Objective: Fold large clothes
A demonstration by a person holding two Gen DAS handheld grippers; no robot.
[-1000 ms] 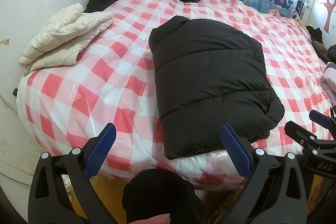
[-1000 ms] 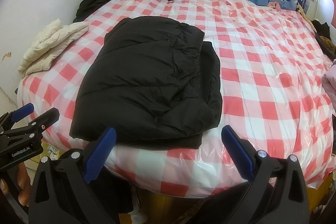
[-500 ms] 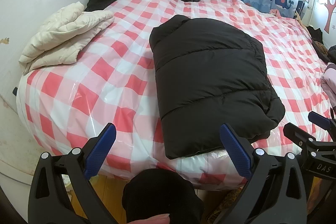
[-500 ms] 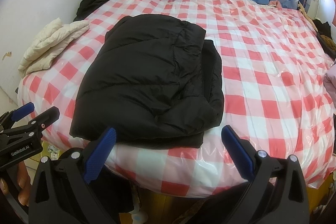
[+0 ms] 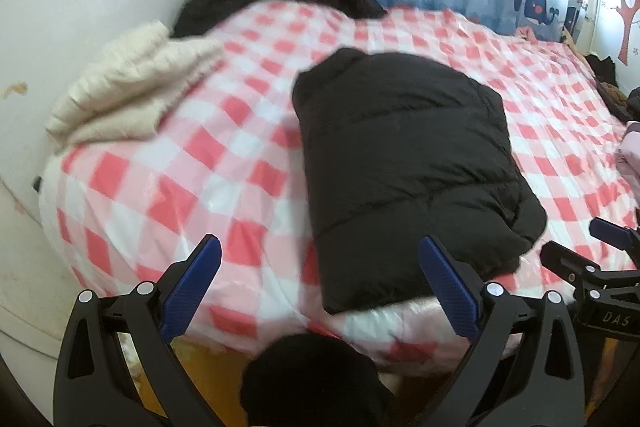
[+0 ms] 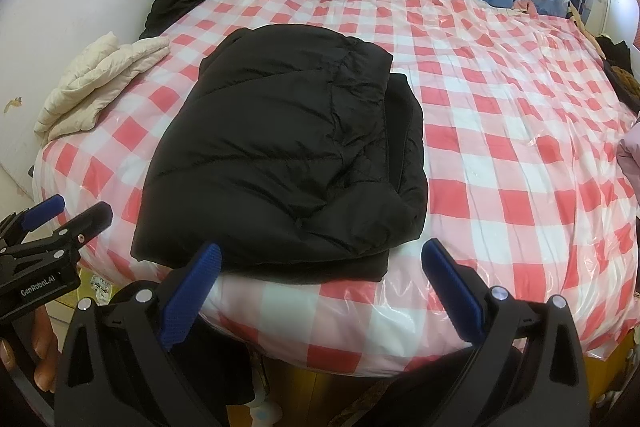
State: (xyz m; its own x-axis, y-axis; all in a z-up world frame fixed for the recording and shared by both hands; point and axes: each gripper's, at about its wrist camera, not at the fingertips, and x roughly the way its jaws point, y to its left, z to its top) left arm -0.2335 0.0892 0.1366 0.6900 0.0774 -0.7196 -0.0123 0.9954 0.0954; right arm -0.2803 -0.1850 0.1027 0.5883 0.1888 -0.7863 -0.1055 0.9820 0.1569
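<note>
Black jacket [image 6: 280, 155] lies folded near the bed [image 6: 500, 155] edge; both claws, left [image 5: 320, 283] and right [image 6: 320, 283], hang open, empty, apparently finished.

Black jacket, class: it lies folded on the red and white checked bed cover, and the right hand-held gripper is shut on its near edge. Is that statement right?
Not quite. The black jacket does lie folded on the checked bed cover, but the right hand-held gripper is open and holds nothing, short of the jacket's near edge. The right wrist view shows it.
</note>
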